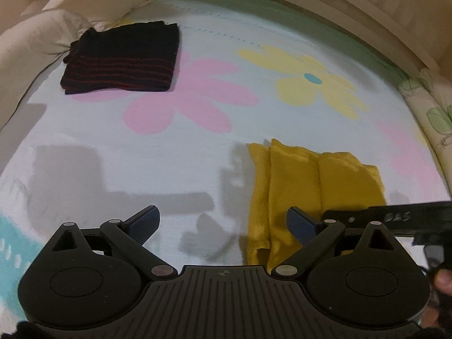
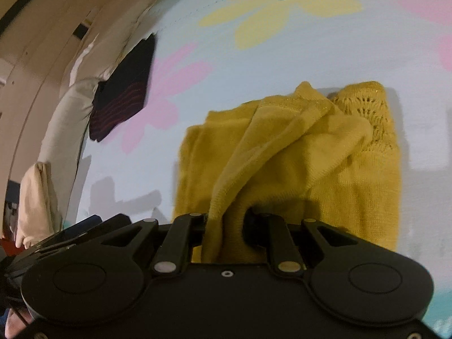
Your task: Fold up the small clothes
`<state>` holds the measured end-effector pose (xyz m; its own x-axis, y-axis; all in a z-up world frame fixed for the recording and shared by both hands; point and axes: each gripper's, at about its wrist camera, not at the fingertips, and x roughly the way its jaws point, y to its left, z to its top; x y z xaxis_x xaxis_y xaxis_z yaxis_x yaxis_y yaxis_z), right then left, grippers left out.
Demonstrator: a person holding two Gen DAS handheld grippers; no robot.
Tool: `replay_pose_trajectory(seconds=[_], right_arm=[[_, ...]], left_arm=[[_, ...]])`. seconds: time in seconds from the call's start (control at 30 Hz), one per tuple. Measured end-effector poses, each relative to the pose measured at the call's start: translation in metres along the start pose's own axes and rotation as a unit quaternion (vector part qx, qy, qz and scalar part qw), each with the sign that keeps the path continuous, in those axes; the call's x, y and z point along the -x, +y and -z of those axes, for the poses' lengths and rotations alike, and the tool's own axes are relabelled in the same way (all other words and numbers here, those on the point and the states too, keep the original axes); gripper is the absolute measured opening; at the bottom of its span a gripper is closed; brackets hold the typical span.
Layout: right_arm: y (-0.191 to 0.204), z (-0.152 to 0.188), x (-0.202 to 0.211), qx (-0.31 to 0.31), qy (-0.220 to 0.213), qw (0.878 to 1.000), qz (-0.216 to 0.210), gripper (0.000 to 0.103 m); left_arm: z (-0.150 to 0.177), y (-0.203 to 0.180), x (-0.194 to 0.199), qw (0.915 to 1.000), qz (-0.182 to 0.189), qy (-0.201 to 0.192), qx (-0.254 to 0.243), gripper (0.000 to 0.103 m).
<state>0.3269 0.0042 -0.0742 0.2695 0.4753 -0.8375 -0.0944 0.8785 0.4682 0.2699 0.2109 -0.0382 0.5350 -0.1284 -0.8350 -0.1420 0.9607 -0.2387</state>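
Observation:
A mustard yellow knit garment [image 1: 305, 186] lies partly folded on the flowered sheet [image 1: 175, 152]. My left gripper [image 1: 223, 220] is open and empty, held just above the sheet at the garment's near left edge. My right gripper [image 2: 226, 223] is shut on a fold of the yellow garment [image 2: 296, 152] and lifts that fold off the rest of it. The right gripper shows in the left wrist view [image 1: 395, 217] as a dark bar at the right. A folded black garment with red stripes [image 1: 121, 59] lies at the far left; it also shows in the right wrist view [image 2: 124, 93].
A rumpled cream duvet [image 1: 36, 36] lies along the far left edge of the bed. A wooden bed frame [image 1: 367, 8] runs along the back. A floral pillow [image 1: 435, 110] sits at the far right.

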Motion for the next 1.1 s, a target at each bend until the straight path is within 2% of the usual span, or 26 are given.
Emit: replay_pose_trajectory(seconds=[0.1,0.17,0.23,0.33,0.5,0.63,0.7,0.87,1.0,1.1], right_arm=[[0.017,0.002,-0.010,0.024,0.005,0.999,0.027,0.034],[0.022,0.002,-0.012,0.023,0.010,0.999,0.023,0.053],[0.029,0.001,-0.011,0.025,0.009,1.000,0.002,0.063],[0.035,0.000,-0.003,0.025,-0.004,0.999,-0.024,0.064],[0.017,-0.004,0.015,-0.024,-0.020,0.992,-0.118,0.064],[0.007,-0.008,0.030,-0.039,-0.037,0.989,-0.141,0.064],[0.000,-0.009,0.038,-0.037,-0.044,0.989,-0.137,0.064],[-0.017,0.001,0.043,-0.018,-0.034,0.995,-0.088,0.064],[-0.031,0.023,0.038,0.002,-0.011,0.998,-0.061,0.064],[-0.037,0.044,0.034,0.024,0.010,0.999,-0.047,0.064]], left_arm=[[0.000,0.004,0.000,1.0000,0.000,0.002,0.008,0.097],[0.000,0.006,0.000,0.9999,-0.001,0.003,0.011,0.097],[0.000,0.009,0.000,0.9998,0.002,0.003,0.018,0.097],[-0.001,0.012,0.001,0.9994,0.006,0.004,0.033,0.097],[-0.003,0.017,0.005,0.9989,0.005,-0.004,0.047,0.097],[-0.002,0.014,0.007,0.9989,0.008,-0.005,0.045,0.097],[-0.001,0.008,0.007,0.9993,0.014,-0.005,0.035,0.097],[0.004,-0.013,0.002,0.9998,0.019,-0.001,-0.008,0.097],[0.017,-0.035,-0.011,0.9980,0.033,0.022,-0.049,0.097],[0.034,-0.052,-0.024,0.9927,0.039,0.054,-0.100,0.097]])
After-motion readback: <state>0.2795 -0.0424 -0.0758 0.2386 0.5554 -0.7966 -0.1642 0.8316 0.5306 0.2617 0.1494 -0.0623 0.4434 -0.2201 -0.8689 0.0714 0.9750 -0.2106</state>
